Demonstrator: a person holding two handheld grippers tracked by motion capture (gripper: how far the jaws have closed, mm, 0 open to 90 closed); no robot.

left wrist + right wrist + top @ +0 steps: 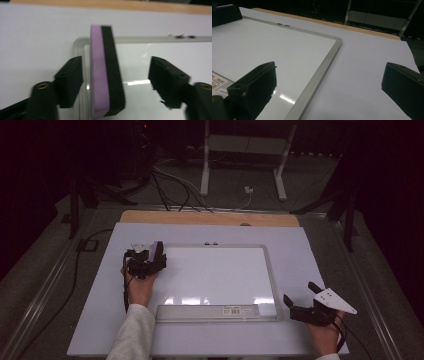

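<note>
1. Left gripper (116, 82) jaws apart, pads off eraser (106, 72), standing on edge at whiteboard (215, 270) top-left corner.
2. Right gripper (329, 95) open, empty, off whiteboard's bottom-right corner.
3. Risk: eraser topples if bumped on retreat.

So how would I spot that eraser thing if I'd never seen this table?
Find the framed whiteboard lying on the white table. At its far left corner, between the left gripper's open jaws, stands the eraser: a block on edge, purple foam one side, black felt the other.
</note>
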